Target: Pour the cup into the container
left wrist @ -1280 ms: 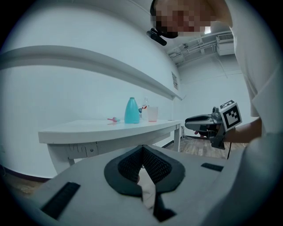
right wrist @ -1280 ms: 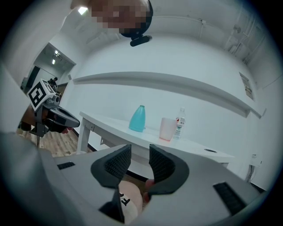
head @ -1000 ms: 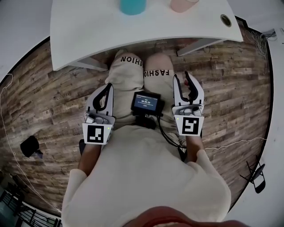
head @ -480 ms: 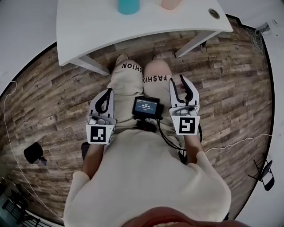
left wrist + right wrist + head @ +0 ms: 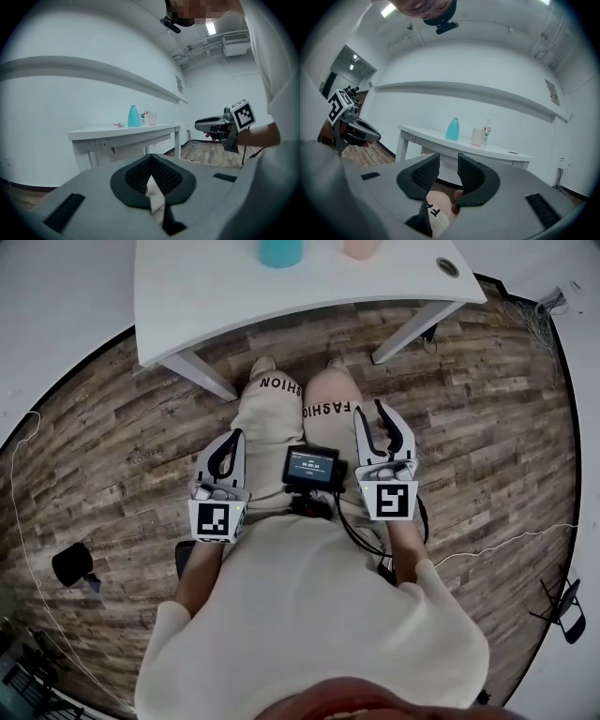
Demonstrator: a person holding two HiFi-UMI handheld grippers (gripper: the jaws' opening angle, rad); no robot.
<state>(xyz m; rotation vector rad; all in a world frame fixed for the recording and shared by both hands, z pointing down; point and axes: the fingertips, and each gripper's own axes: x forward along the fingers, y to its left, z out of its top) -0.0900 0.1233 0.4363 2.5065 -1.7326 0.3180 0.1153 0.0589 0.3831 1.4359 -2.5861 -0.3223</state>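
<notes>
A teal container (image 5: 279, 251) and a pink cup (image 5: 359, 247) stand on the white table (image 5: 216, 296), at the top edge of the head view. Both also show far ahead in the gripper views: the container (image 5: 453, 129) left of the cup (image 5: 477, 137). My left gripper (image 5: 228, 439) is held low beside the left thigh, well short of the table; its jaws meet at the tip, empty (image 5: 151, 159). My right gripper (image 5: 380, 418) hangs beside the right knee, with a narrow gap between its pads and nothing in it (image 5: 448, 166).
A clear bottle (image 5: 487, 130) stands just right of the cup. A small screen (image 5: 312, 468) hangs at the person's waist. Wood floor lies between the knees and the table legs. A black object (image 5: 70, 563) sits on the floor at left, and thin cables run along both sides.
The table has slid toward the top of the head view, with more floor and its legs showing. Both grippers have shifted slightly toward the middle and still hold nothing.
</notes>
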